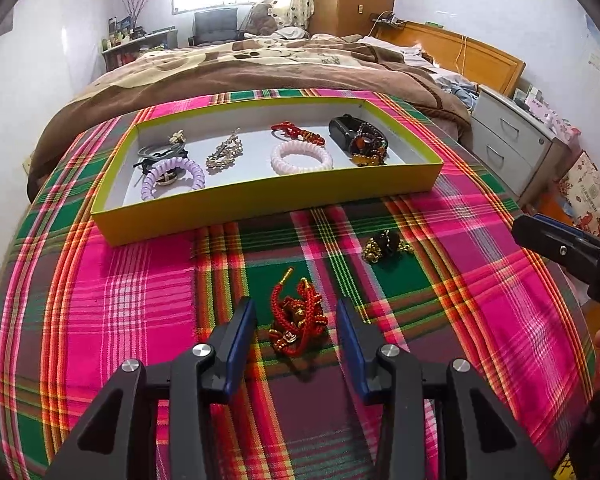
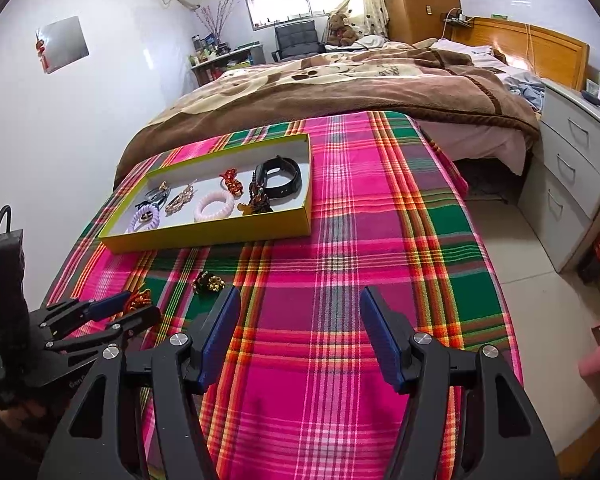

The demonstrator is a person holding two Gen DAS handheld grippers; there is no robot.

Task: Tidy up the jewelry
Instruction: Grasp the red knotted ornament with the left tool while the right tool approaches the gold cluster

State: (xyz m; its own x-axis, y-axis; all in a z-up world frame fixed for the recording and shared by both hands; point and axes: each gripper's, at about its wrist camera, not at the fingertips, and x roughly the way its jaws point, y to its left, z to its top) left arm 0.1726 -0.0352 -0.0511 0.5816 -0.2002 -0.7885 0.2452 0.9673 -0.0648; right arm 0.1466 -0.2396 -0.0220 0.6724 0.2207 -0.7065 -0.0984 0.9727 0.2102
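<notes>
With my left gripper [image 1: 296,316] straddling the red braided cord bracelet [image 1: 298,318], I am holding its jaws released, pads clear of the cord on either side. The bracelet is lying on the plaid cloth [image 1: 100,320], near the yellow tray [image 1: 260,200], which is already holding other pieces. A dark-and-gold beaded piece [image 1: 386,246] is waiting between bracelet and tray. I am judging that a clean pick means sinking until the pads flank the knotted middle, then clenching there so loose ends are not trailing. My right gripper [image 2: 298,328] is hanging wide open over bare cloth, grasping nothing.
</notes>
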